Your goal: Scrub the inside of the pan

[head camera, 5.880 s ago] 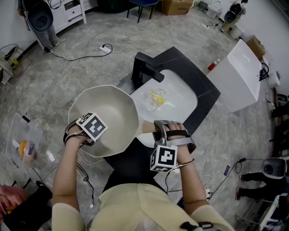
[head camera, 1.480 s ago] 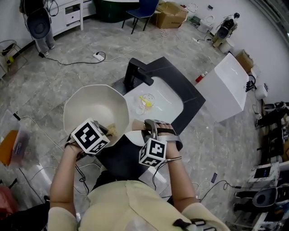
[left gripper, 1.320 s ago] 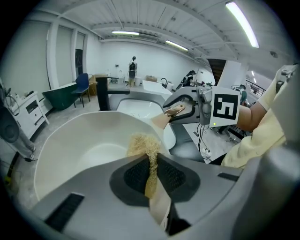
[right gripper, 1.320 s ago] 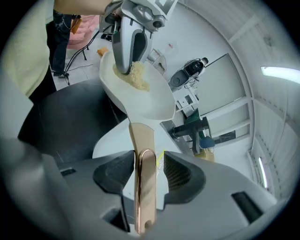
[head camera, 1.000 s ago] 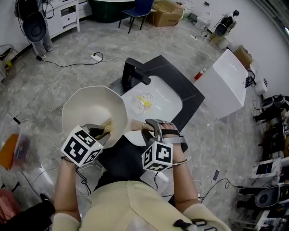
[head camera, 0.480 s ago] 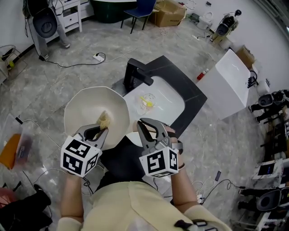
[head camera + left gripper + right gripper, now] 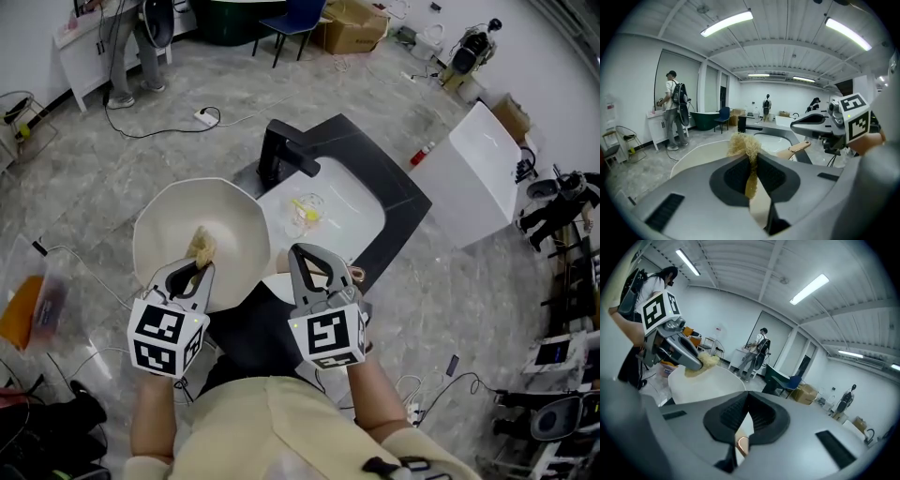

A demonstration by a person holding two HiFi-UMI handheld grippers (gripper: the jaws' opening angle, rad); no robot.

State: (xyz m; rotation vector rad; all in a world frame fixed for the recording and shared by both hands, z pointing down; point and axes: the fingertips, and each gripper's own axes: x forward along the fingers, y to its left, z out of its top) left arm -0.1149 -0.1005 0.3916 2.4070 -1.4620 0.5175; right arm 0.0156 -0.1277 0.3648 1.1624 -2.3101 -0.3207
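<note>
The cream pan (image 7: pixel 202 225) is tilted in front of me, and its wooden handle (image 7: pixel 799 147) runs toward my right gripper (image 7: pixel 312 267). That gripper's jaws have closed on the handle; the handle's copper-ringed end (image 7: pixel 741 444) shows under them in the right gripper view. My left gripper (image 7: pixel 190 274) is shut on a yellowish fibrous scrubber (image 7: pixel 200 248), whose tuft lies against the pan's inner wall near its front rim. The left gripper view shows the scrubber (image 7: pixel 743 143) pinched between the jaws, with the pan's (image 7: pixel 696 157) bowl beyond it.
A black counter (image 7: pixel 398 183) holds a white sink (image 7: pixel 352 206) and a black faucet (image 7: pixel 284 146); a clear cup with something yellow (image 7: pixel 307 210) sits in the sink. A white cabinet (image 7: pixel 473 155) stands to the right. Cables lie on the floor, and a person (image 7: pixel 122 52) stands far left.
My right gripper's jaws, wide open half a second ago, are now shut on the handle. The left gripper has carried the scrubber a little leftward and further into the pan.
</note>
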